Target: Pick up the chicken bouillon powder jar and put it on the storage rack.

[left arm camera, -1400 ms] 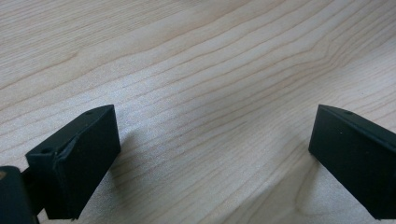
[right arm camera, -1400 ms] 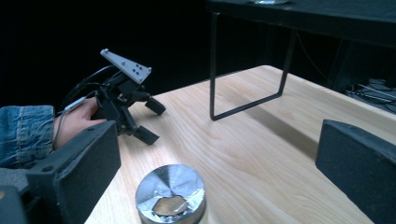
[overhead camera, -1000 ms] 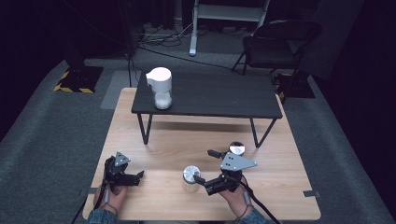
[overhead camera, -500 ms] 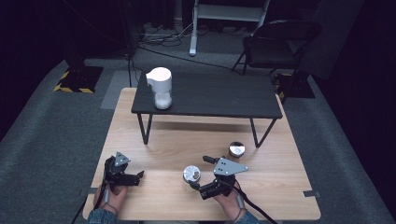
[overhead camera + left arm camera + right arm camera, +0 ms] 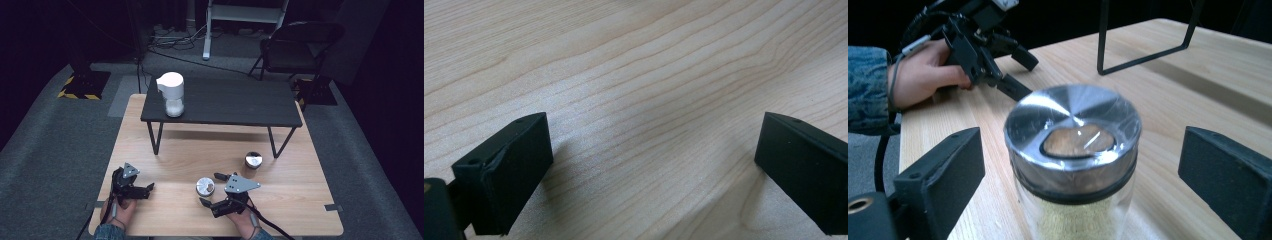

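Left gripper point(image 5: 142, 189) rests near the counter's point(image 5: 300, 200) front left corner, fingers wide apart, empty. Right gripper point(image 5: 1083, 165) brackets the near spice jar point(image 5: 1073, 160) by the front edge, fingers fully spread, not touching. I judge: centre below the metal lid, close squarely.

1. A jar point(image 5: 204, 187) is standing between the right claw's point(image 5: 212, 189) spread jaws.
2. A second jar point(image 5: 253, 161) is sitting at its two o'clock.
3. The left claw point(image 5: 148, 189) is resting at nine o'clock on the surface point(image 5: 200, 150).
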Motion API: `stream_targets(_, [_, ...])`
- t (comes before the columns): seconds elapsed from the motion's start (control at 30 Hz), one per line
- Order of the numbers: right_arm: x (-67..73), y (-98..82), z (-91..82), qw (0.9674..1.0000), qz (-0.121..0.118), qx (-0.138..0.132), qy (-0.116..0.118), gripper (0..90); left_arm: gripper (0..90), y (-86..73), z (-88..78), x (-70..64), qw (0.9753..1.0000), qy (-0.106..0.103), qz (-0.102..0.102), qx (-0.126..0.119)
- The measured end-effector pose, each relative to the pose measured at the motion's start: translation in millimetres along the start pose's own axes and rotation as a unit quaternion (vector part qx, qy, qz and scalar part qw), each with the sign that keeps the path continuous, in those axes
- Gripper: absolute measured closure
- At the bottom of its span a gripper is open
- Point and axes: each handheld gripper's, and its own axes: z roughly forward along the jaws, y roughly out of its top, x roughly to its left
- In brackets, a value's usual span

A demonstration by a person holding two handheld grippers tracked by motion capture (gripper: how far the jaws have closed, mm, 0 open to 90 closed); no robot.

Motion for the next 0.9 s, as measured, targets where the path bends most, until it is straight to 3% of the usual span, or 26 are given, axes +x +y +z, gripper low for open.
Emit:
stream_targets(0.33, [0.5,-4.6,7.6,0.9998,-0.005,0.018,-0.002,7.9,2.0,0.0,0.0,0.0,1.0,0.0,0.0,0.0])
stream_targets(0.9, [-1.5,-4.8,21.8,0.9984,-0.008,0.056,0.006,22.9,1.9,0.0,0.0,0.0,1.0,0.0,0.0,0.0])
